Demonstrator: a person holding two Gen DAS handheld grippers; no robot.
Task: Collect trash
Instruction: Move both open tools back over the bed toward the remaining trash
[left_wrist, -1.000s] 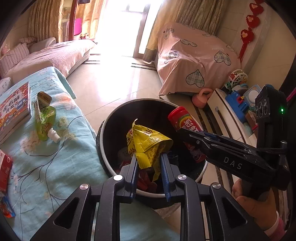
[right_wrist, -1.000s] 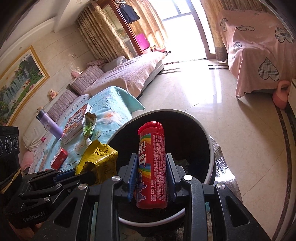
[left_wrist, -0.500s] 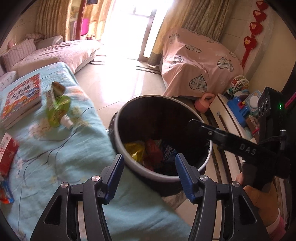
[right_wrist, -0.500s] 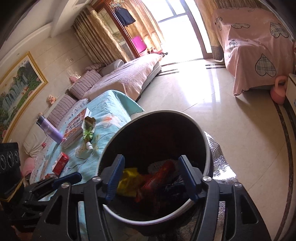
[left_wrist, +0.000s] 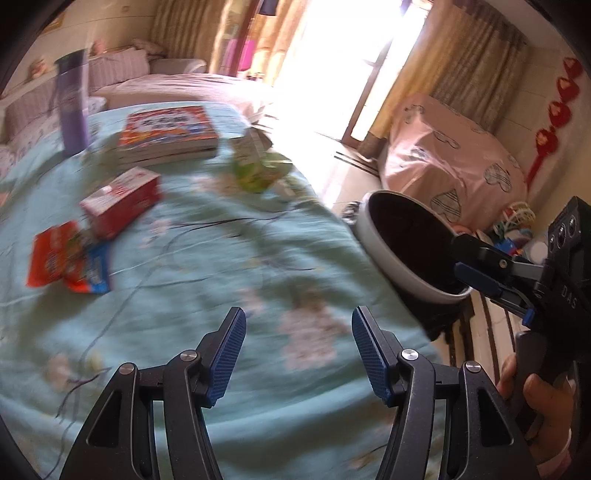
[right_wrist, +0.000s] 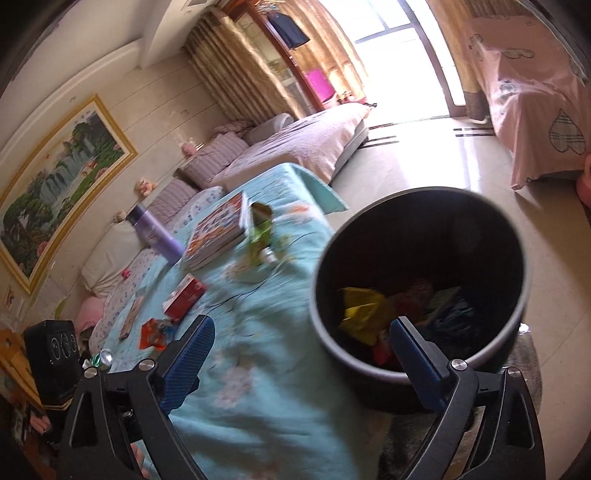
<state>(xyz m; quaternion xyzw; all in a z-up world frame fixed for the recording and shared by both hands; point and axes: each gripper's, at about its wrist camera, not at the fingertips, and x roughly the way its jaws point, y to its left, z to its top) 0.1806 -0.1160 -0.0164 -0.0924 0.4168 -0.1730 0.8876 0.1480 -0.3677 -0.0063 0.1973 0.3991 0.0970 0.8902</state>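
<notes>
The dark trash bin (right_wrist: 517, 295) stands beside the teal flowered cloth (right_wrist: 258, 369); a yellow wrapper (right_wrist: 360, 314) and red trash lie inside it. My right gripper (right_wrist: 302, 328) hovers over the bin's near rim and the cloth edge, its jaws opening wide with nothing between them. My left gripper (left_wrist: 298, 325) is open and empty over the cloth. On the cloth lie a red box (left_wrist: 122, 201), red and blue wrappers (left_wrist: 66, 258) and a green pouch (left_wrist: 255, 173). In the left wrist view the right gripper (left_wrist: 461, 254) reaches over the bin (left_wrist: 373, 236).
A stack of books (left_wrist: 170, 131) and a purple bottle (left_wrist: 72, 107) stand at the far side of the cloth. Sofas (right_wrist: 295, 140) line the wall behind. A pink-covered piece of furniture (left_wrist: 454, 166) and toys stand beyond the bin, across shiny floor.
Both grippers opened and dropped the yellow wrapper and the red tube into the bin. The left gripper then swung left over the cloth; the right drew back from the bin.
</notes>
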